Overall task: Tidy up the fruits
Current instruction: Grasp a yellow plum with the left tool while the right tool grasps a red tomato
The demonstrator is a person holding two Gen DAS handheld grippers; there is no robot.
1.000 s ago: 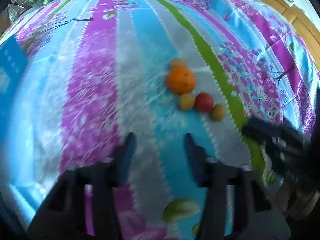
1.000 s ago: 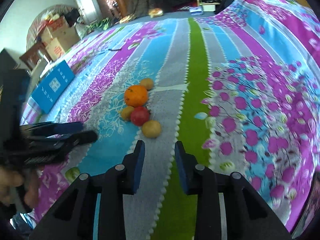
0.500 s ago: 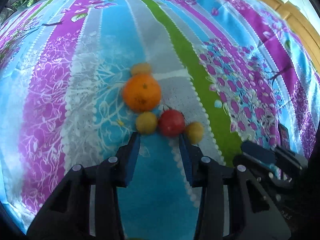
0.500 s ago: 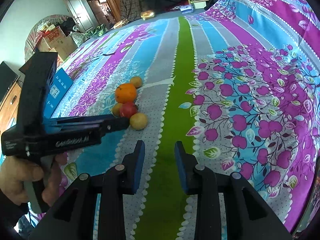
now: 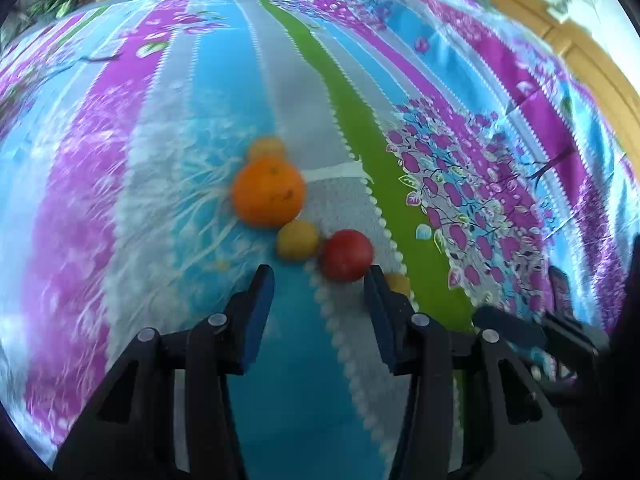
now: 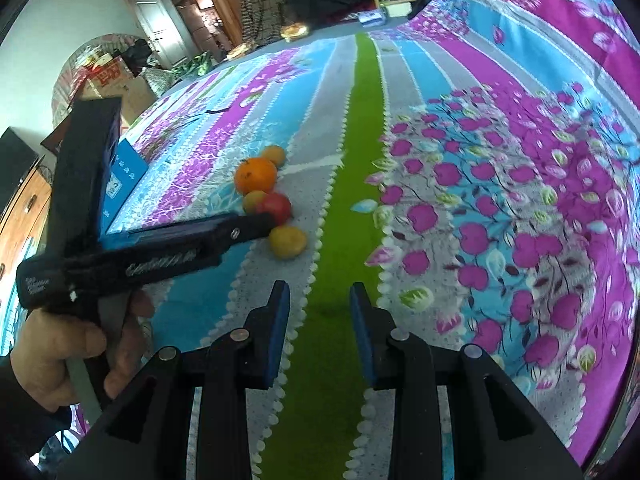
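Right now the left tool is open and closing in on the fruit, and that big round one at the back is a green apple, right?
Not quite. The big round fruit is orange, not a green apple, as the left wrist view shows. The left tool is indeed open near the fruit.

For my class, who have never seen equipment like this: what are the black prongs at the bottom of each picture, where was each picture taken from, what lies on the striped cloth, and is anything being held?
There is no robot. A person holds a hand-squeezed, two-finger gripper in each hand, and each gripper carries a wide-angle camera looking along its fingers. The prongs are those fingers.

The left camera shows the left gripper, open and empty, close in front of the fruit. The right camera shows the right gripper, also open and empty, farther back; in its view the person's left hand grips the other tool.

On the striped floral cloth sit five fruits in a cluster: a large orange, a red fruit and three small yellow fruits. Nothing is held.
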